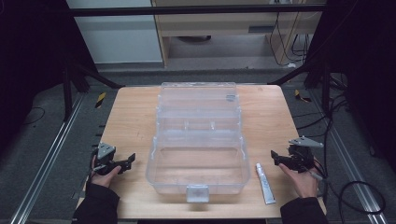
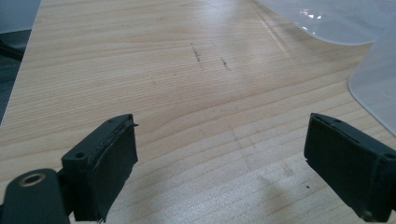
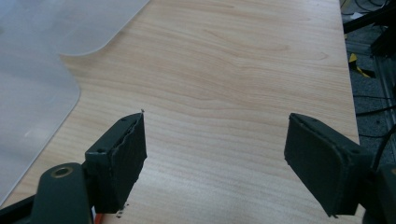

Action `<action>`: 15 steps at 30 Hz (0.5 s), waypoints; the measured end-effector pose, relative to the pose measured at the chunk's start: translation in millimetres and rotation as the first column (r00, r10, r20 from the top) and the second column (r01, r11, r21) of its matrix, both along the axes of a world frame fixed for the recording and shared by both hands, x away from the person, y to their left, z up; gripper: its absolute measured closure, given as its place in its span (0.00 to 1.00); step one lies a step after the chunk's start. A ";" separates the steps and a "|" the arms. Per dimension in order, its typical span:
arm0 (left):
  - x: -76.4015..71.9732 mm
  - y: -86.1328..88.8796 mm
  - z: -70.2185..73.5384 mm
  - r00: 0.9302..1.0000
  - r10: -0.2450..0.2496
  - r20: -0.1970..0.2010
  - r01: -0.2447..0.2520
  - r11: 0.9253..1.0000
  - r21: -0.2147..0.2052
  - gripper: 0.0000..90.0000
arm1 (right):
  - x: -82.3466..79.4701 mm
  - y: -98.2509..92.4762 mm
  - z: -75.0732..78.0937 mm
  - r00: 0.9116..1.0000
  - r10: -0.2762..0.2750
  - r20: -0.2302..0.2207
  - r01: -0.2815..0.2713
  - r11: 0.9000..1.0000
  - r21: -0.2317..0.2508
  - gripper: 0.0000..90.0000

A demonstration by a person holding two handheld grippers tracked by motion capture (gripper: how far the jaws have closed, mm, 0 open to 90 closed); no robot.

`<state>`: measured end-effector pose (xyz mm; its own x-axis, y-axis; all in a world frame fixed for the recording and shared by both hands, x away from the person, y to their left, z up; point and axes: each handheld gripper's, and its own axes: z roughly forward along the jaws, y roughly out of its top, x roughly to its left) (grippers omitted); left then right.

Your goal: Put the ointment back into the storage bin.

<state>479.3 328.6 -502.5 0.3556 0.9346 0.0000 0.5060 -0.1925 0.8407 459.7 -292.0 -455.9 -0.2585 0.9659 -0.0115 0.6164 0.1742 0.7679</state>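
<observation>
1. The pale wooden table (image 1: 135,121) carries a clear plastic hinged box (image 1: 198,140), lid open, midway between both sets of jaws.
2. The left gripper (image 1: 128,162) rests on the table with jaws spread wide — empty.
3. The right gripper (image 1: 276,157) is likewise released; a small white tube (image 1: 265,183) lies just beside it.
4. Grey floor (image 1: 42,140) and dark frame posts surround the table.

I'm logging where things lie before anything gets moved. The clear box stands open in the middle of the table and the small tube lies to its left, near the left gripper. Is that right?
Not quite: the tube lies right of the open clear box, near the right gripper, as the high view shows. The rest holds.
</observation>
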 end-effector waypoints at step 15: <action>-0.5 0.2 0.3 1.000 0.000 0.000 0.000 1.000 0.003 0.10 | -10.8 24.0 20.6 0.993 0.069 -0.095 -0.075 0.995 -0.063 0.28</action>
